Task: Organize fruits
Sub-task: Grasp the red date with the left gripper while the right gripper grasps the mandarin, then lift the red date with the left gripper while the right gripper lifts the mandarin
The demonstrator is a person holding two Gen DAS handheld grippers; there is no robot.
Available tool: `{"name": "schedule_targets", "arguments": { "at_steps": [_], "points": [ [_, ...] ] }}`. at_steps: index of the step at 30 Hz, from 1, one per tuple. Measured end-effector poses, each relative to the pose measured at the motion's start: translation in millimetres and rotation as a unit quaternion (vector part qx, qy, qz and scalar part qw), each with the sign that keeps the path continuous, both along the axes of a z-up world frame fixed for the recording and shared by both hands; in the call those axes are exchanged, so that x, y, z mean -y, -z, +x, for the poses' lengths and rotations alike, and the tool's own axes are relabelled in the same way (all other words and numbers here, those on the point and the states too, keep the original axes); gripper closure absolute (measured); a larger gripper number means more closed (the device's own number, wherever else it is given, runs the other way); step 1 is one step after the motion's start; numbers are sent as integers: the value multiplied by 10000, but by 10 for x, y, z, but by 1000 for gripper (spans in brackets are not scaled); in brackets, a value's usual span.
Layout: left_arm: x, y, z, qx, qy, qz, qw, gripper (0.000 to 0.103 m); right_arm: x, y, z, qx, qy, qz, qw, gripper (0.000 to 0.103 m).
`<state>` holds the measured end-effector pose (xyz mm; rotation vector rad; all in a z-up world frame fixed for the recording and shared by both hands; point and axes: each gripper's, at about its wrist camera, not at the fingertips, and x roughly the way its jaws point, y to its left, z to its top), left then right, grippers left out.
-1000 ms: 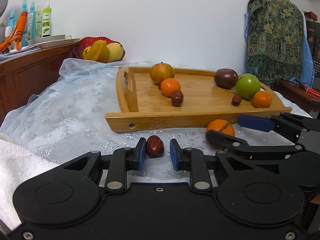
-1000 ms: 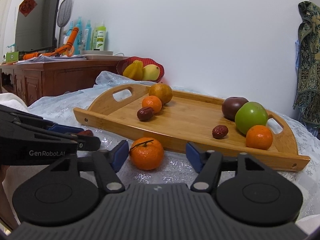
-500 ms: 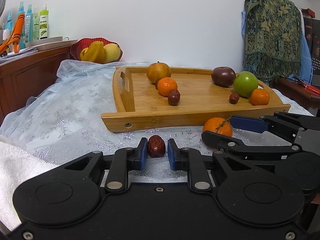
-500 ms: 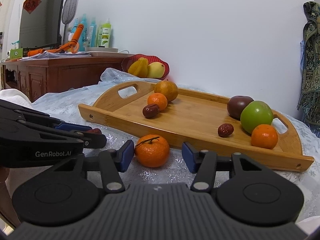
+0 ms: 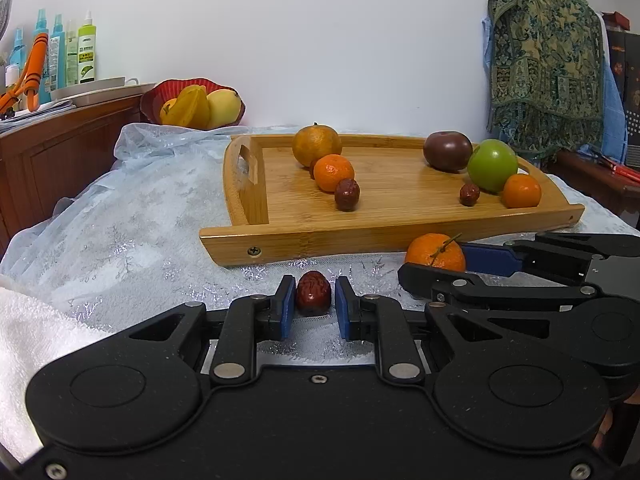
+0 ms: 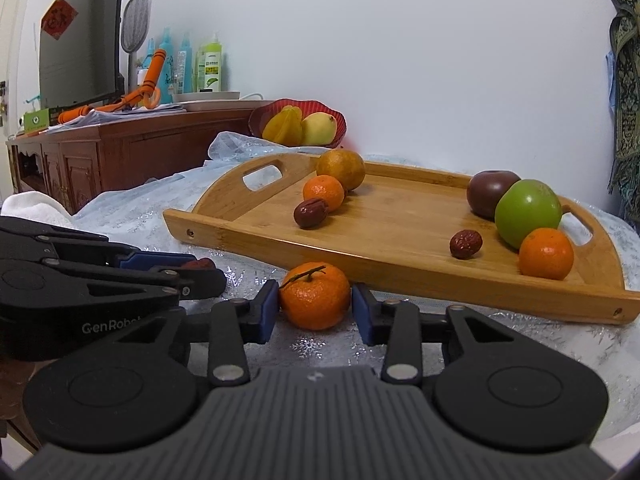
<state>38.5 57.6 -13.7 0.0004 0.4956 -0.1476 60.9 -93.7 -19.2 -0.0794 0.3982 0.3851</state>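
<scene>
A wrinkled red date (image 5: 314,293) lies on the lace cloth in front of the wooden tray (image 5: 360,240), and my left gripper (image 5: 314,302) is shut on it. A stemmed tangerine (image 6: 315,296) sits just before the tray's front rim (image 6: 400,268). My right gripper (image 6: 315,306) is closing around the tangerine, with its blue pads (image 6: 267,312) meeting the fruit's sides. On the tray lie a brown-yellow orange (image 5: 316,146), a small orange (image 5: 333,173) and a date (image 5: 347,195) at the left. A dark apple (image 5: 448,151), a green apple (image 5: 492,165), an orange (image 5: 521,191) and a date (image 5: 469,194) lie at the right.
A red bowl (image 5: 154,98) of yellow fruit stands behind the tray by the wall. A wooden sideboard (image 6: 120,148) with spray bottles and clutter runs along the left. A white towel (image 5: 28,328) lies near left. Patterned cloth (image 5: 548,52) hangs at the right.
The right gripper's jaws have come in from wide apart to the tangerine's sides. The left gripper's pads narrowed onto the date. Neither hand has shifted.
</scene>
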Motion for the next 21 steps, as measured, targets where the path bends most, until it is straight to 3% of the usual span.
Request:
{"name": "schedule_targets", "arguments": {
  "at_steps": [21],
  "points": [
    [21, -15, 23, 36, -170, -11, 9998, 86, -13, -5, -4, 14, 53, 8, 10000, 60]
  ]
}}
